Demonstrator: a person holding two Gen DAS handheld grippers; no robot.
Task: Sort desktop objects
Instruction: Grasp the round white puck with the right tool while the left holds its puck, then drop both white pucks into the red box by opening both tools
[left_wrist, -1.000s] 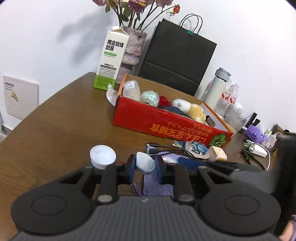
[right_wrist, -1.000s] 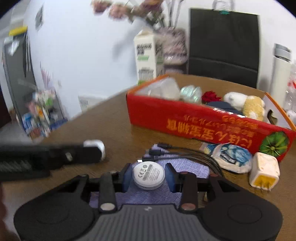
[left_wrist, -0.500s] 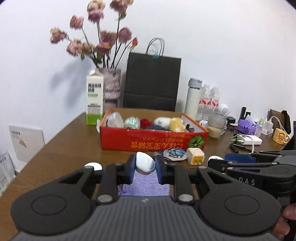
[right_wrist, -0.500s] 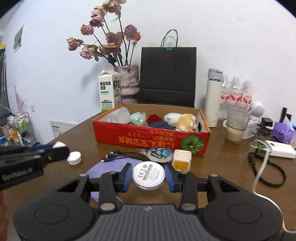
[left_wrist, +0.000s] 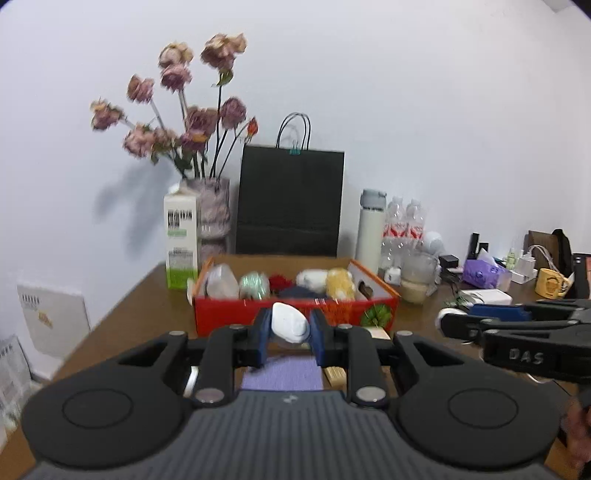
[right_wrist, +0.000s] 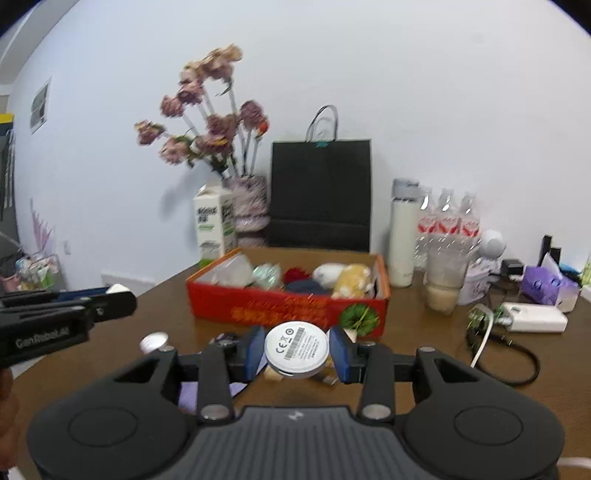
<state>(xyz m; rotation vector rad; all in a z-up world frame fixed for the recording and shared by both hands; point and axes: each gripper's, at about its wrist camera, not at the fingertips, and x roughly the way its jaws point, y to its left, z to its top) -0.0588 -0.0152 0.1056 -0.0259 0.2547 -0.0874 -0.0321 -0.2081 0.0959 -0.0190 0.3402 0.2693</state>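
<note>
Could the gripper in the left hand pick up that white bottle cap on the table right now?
Probably not: the left gripper is shut on a small white oval object, leaving no room for the round white cap on the brown table.

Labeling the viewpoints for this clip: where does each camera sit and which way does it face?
Left wrist: on the left tongs, facing forward over the table to the red box and wall; shows its own fingers shut on a white piece, the right tongs at right.
Right wrist: on the right tongs, same heading; fingers shut on a white disc, the left tongs at left.
Shared: red box, black bag, flowers, milk carton.
</note>
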